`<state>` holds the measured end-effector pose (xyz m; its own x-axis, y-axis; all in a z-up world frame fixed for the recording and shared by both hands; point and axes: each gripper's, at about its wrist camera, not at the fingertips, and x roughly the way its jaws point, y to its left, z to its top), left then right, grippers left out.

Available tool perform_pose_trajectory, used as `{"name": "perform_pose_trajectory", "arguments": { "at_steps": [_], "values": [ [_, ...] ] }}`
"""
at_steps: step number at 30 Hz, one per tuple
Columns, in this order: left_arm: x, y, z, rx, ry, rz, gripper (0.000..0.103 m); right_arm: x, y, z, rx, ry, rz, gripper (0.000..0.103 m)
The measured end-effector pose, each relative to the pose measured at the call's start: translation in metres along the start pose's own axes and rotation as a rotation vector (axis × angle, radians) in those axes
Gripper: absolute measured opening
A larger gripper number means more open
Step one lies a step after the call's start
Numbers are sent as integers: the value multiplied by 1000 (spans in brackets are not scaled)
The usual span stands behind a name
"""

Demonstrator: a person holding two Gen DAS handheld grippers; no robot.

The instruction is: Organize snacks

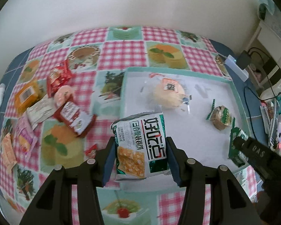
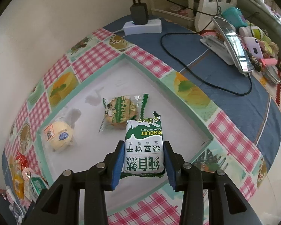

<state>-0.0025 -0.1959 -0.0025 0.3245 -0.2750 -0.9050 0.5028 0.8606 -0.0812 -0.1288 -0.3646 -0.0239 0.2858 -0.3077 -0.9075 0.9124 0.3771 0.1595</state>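
Left claw (image 1: 140, 150) clenched on a white-and-green walnut-crisp packet (image 1: 140, 146), blue pads pressing its two long sides so the flat face stays up and the packet hangs level over the near-left rim of the tray (image 1: 124, 86). Right claw (image 2: 143, 159) likewise clenched on a green-and-white mung-bean biscuit packet (image 2: 144, 146), gripped across its narrow width and poised above the tray's white floor, near the right wall (image 2: 179, 97). Each packet is carried by its sides, probably to let it drop flat once the jaws part.

Inside the tray two snacks already lie apart: a round yellow pastry (image 2: 59, 136) toward the far left, and a green-wrapped round biscuit (image 2: 119, 112) just beyond the right claw's packet. The spacing leaves free floor on the near side for both carried packets.

Outside the tray, on the left of the desk (image 1: 119, 48), the unsorted heap remains: red sachets (image 1: 73, 116), an orange box (image 1: 27, 95), pink wrappers (image 1: 25, 136). Sorting appears under halfway done.
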Motion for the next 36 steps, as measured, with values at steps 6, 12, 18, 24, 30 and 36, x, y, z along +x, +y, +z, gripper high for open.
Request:
{"name": "perform_pose_trajectory", "arguments": {
  "at_steps": [6, 12, 18, 24, 30, 36],
  "values": [
    [7, -10, 5, 23, -1, -35, 58, 4, -3, 1, -4, 2, -36, 43],
    [7, 10, 5, -41, 22, -24, 72, 9, -4, -1, -2, 11, -55, 43],
    [15, 56, 1, -190, 77, 53, 87, 12, 4, -5, -28, 28, -47, 52],
    [13, 102, -6, -327, 85, 108, 92, 14, 24, -14, -108, 33, -21, 69],
    [3, 142, -11, -433, 57, 169, 92, 11, 53, -29, -222, 27, 35, 83],
    [-10, 174, -16, -494, 27, 203, 92, 5, 77, -45, -319, 20, 103, 90]
  ]
}}
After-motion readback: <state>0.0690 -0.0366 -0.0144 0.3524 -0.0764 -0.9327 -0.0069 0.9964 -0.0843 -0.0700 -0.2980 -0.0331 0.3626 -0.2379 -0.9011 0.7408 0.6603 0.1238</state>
